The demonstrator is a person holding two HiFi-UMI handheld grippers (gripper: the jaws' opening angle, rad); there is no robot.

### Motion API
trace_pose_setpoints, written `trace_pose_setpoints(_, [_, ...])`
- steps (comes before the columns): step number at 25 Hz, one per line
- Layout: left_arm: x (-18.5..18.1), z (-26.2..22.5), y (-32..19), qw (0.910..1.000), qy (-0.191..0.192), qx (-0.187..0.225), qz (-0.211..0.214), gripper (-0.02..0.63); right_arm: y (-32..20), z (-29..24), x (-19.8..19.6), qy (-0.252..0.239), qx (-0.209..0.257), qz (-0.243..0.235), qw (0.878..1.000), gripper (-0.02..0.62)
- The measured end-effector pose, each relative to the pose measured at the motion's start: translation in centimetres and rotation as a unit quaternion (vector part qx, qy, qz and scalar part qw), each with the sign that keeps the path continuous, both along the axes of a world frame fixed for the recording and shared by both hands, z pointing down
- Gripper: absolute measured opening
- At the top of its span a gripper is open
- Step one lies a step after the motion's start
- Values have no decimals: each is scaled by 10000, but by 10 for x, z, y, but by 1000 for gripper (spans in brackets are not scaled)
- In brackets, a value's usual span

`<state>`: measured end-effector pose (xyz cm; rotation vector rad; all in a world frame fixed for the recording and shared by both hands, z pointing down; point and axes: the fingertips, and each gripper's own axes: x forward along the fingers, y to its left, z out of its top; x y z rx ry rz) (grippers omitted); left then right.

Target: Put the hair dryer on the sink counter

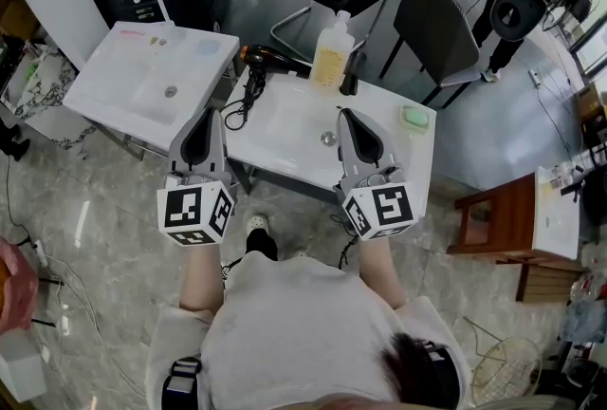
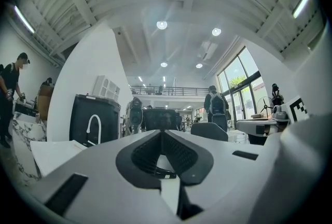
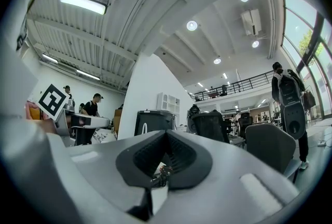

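The black hair dryer (image 1: pixel 272 61) with an orange nozzle lies at the back left corner of the white sink counter (image 1: pixel 389 147), its black cord (image 1: pixel 243 101) trailing over the left edge. My left gripper (image 1: pixel 206 117) hovers at the counter's left edge, shut and holding nothing. My right gripper (image 1: pixel 347 116) hangs over the counter near the basin drain (image 1: pixel 327 139), also shut and holding nothing. Both gripper views point up at the room; the left gripper (image 2: pixel 162 132) and the right gripper (image 3: pixel 166 132) show their jaws met at the tip. The hair dryer is apart from both grippers.
A pale yellow bottle (image 1: pixel 333 50), a dark upright item (image 1: pixel 353 73) and a green soap bar (image 1: pixel 414 117) sit on the counter. A second white sink with a faucet (image 1: pixel 142 76) stands at the left. Black chairs (image 1: pixel 436 33) stand behind; a wooden stand (image 1: pixel 498 223) is at the right.
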<state>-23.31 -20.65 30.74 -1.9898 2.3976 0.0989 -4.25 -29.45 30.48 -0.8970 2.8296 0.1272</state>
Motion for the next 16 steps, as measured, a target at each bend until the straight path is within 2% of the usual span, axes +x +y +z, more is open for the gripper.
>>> trace_pose_setpoints(16, [-8,-2,-1,10000,78,36,-26,9,-3,-2,-11,55,52,-88,9999,10])
